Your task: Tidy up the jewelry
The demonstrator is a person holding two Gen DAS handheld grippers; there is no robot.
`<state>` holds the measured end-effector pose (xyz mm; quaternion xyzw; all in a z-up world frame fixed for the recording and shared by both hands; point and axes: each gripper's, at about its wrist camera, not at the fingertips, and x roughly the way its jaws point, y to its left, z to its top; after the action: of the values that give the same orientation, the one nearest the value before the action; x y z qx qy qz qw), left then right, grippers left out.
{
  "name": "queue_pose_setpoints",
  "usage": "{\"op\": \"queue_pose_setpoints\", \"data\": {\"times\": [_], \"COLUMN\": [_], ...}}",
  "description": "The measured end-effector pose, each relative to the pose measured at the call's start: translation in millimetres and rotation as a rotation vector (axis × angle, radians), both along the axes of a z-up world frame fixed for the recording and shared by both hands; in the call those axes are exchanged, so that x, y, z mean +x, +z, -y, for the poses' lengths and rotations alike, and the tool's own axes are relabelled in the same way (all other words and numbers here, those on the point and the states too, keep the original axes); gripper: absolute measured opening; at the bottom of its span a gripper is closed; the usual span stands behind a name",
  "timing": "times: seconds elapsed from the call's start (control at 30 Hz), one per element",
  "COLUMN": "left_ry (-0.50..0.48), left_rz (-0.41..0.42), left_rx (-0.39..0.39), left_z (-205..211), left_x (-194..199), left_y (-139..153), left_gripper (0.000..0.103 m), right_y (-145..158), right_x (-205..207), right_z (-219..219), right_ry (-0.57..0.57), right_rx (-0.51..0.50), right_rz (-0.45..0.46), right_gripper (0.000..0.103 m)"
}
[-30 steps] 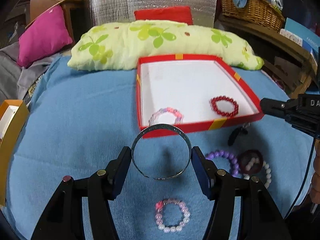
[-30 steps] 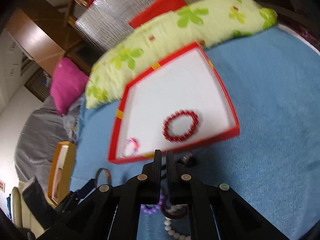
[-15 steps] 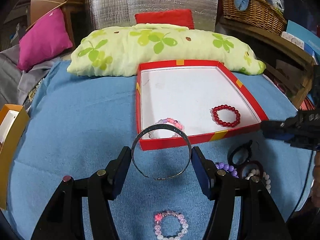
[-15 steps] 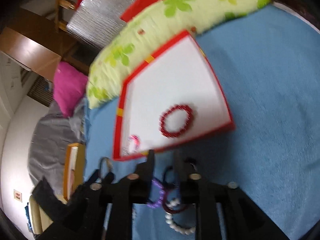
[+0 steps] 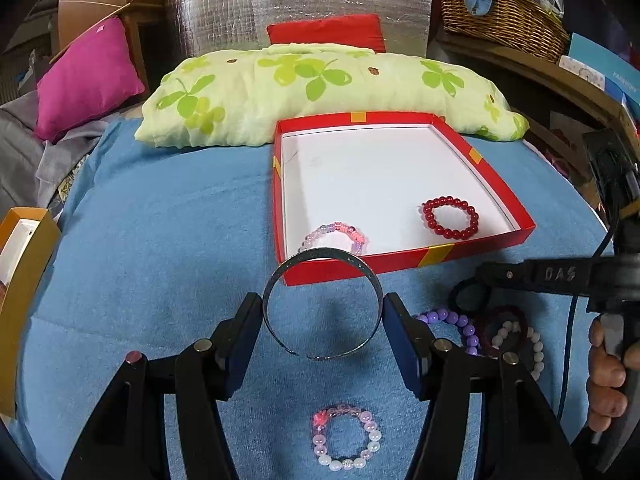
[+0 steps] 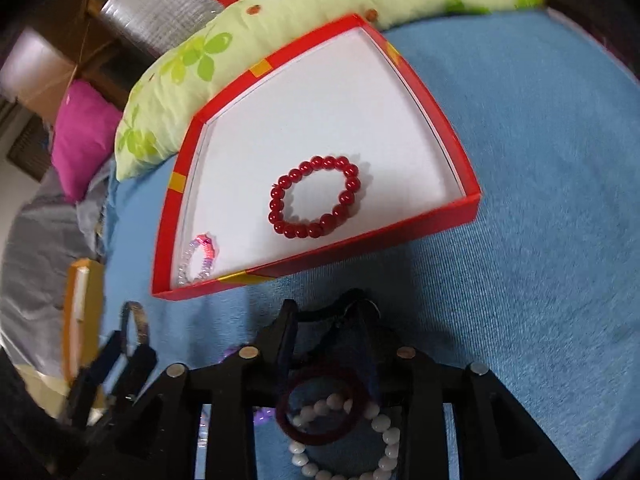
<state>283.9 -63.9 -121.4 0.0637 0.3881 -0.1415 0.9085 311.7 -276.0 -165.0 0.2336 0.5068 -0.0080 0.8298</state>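
My left gripper point(image 5: 322, 314) is shut on a silver metal bangle point(image 5: 322, 258), held above the blue cloth just in front of the red box point(image 5: 404, 261). The box holds a red bead bracelet point(image 5: 450, 217) and a pink-lilac bracelet point(image 5: 335, 235). My right gripper point(image 6: 327, 316) is open over a black ring-shaped item point(image 6: 352, 300) on the cloth. Below it lie a dark maroon bangle point(image 6: 322, 404) and a white bead bracelet point(image 6: 384, 432). The right gripper also shows in the left wrist view point(image 5: 486, 274), beside a purple bead bracelet point(image 5: 452, 320).
A pink-white bead bracelet point(image 5: 346, 436) lies on the blue cloth point(image 5: 160, 240) under my left gripper. A green-leaf pillow point(image 5: 320, 92) lies behind the box. An orange box point(image 5: 20, 272) sits at the left edge. A wicker basket point(image 5: 500, 12) stands at the back right.
My right gripper opened and came down towards the black item and the pile of bracelets. My left gripper kept hold of the silver bangle and rose slightly.
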Motion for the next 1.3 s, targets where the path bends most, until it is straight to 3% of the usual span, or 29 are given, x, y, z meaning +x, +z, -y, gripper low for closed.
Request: {"op": "queue_pose_setpoints", "data": {"times": [0.07, 0.13, 0.4, 0.47, 0.57, 0.63, 0.7, 0.77, 1.0, 1.13, 1.27, 1.3], "left_ry": [0.003, 0.005, 0.003, 0.002, 0.0, 0.001, 0.004, 0.007, 0.005, 0.009, 0.015, 0.016], "left_rz": [-0.003, -0.002, 0.001, -0.005, -0.006, -0.009, -0.008, -0.012, -0.011, -0.011, -0.011, -0.013], "left_rx": [-0.002, -0.001, -0.007, -0.008, -0.001, 0.0, 0.002, 0.0, -0.004, -0.002, -0.001, -0.002], "left_z": [-1.6, -2.9, 0.1, 1.4, 3.2, 3.2, 1.9, -0.2, -7.6, -13.4, -16.6, -17.5], "left_x": [0.0, 0.0, -1.2, -1.7, -3.4, -4.1, -5.1, -5.4, -10.1, -12.1, -12.6, -12.1], "left_y": [-0.3, -0.1, 1.2, 0.2, -0.6, -1.2, -1.5, -1.5, -0.2, -0.2, -0.5, -0.7], "left_gripper": [0.063, 0.063, 0.063, 0.063, 0.063, 0.063, 0.063, 0.063, 0.063, 0.063, 0.063, 0.063], "right_y": [1.0, 3.2, 32.7, 35.7, 28.7, 21.0, 17.4, 15.0, 4.2, 4.5, 2.9, 3.6], "right_x": [-0.5, -2.5, -20.8, -22.7, -21.9, -19.1, -19.1, -17.2, -6.2, -0.7, 3.1, 3.8], "right_z": [-7.3, -7.2, -3.6, -2.9, 9.0, 16.6, 20.9, 19.1, 2.4, -18.7, -36.9, -39.9], "right_ry": [0.023, 0.029, 0.066, 0.065, 0.026, -0.006, -0.03, -0.043, -0.067, -0.059, -0.036, -0.025], "right_rx": [-0.076, -0.077, -0.058, -0.053, 0.031, 0.075, 0.087, 0.086, -0.003, -0.159, -0.287, -0.297], "right_rz": [0.012, 0.033, 0.166, 0.163, 0.102, 0.049, 0.033, 0.033, 0.002, 0.032, 0.067, 0.072], "right_gripper": [0.012, 0.005, 0.003, 0.003, 0.006, 0.016, 0.041, 0.051, 0.052, 0.041, 0.012, 0.011]}}
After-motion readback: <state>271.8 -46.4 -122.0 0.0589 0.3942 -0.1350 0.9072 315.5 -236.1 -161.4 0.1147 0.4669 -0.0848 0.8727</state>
